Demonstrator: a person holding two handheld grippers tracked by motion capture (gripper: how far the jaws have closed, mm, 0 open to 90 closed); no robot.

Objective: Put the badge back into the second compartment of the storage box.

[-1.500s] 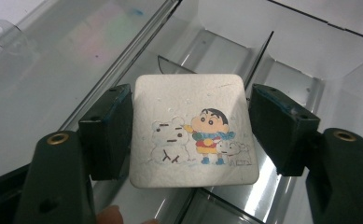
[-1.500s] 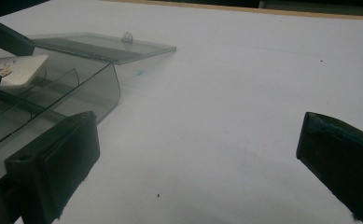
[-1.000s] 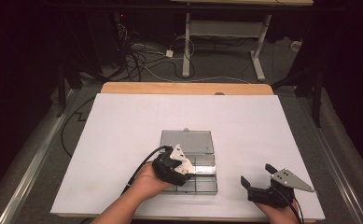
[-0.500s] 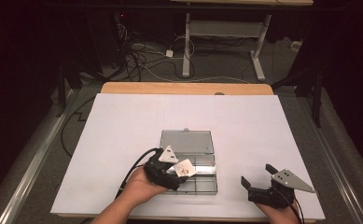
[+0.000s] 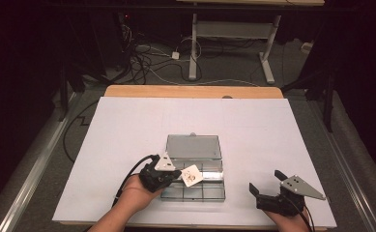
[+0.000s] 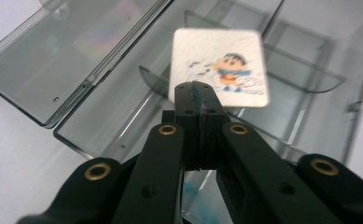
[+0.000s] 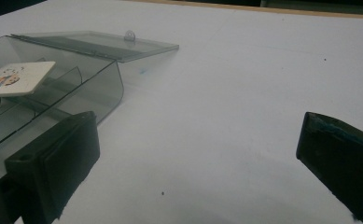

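My left gripper (image 5: 181,175) is shut on the edge of a small white square card (image 5: 192,175) with a cartoon figure printed on it. Its jaws have just been closing, with the card between them. In the left gripper view the pads (image 6: 195,88) meet on the card (image 6: 226,60), which hangs over the compartments of a clear grey plastic box (image 5: 209,194). The box's lid (image 5: 194,146) lies open and flat behind it. My right gripper (image 5: 267,182) rests open on the table to the right of the box, with nothing between its fingers (image 7: 198,140).
The box (image 7: 109,88) and its lid (image 7: 100,44) sit on a white sheet (image 5: 272,130) over a wooden table. Cables and metal table legs stand on the floor beyond the far edge.
My left gripper has drawn back to the left from over the box, and the white card now shows at its jaw tips. The right gripper has stayed still.
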